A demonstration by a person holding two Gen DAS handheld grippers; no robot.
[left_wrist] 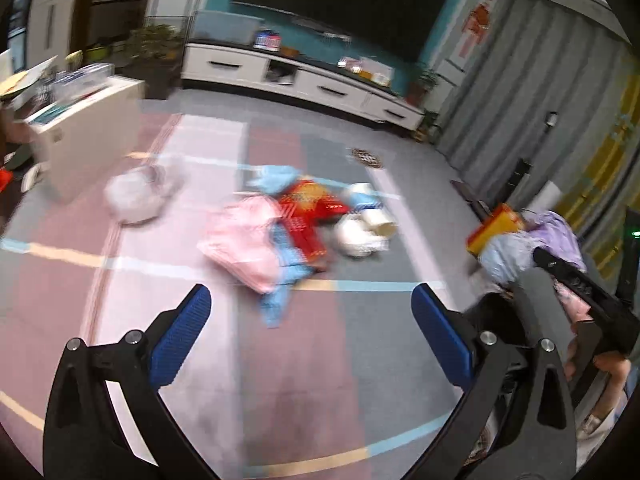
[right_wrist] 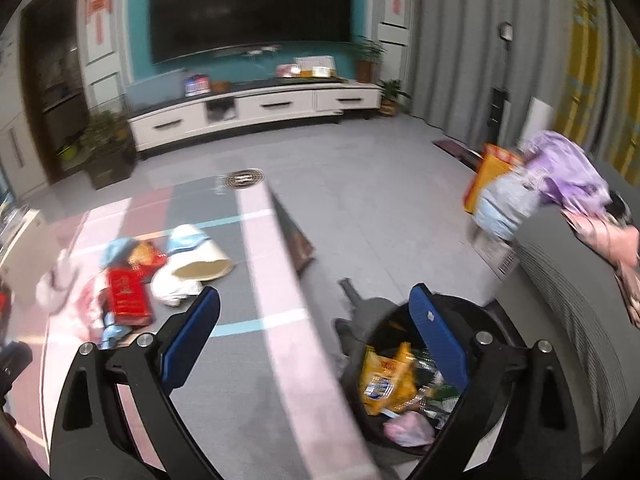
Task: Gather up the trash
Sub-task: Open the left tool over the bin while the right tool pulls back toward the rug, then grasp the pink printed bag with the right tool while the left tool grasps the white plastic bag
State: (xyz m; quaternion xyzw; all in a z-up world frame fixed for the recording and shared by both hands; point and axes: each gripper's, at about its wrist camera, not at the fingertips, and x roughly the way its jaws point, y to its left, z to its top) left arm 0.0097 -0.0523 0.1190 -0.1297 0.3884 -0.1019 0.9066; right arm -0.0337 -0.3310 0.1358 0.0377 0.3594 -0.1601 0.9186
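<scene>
A: Trash pile (left_wrist: 296, 220)?
B: On the floor, ahead of the left gripper (left_wrist: 310, 320) — jaws wide, nothing btwn.
A: Right gripper (right_wrist: 316, 316)?
B: Also spread, empty — bin (right_wrist: 400, 384) just beneath its right finger.

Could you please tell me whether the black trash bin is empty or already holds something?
Holds something: the black bin contains yellow wrappers and a pink bag.
</scene>
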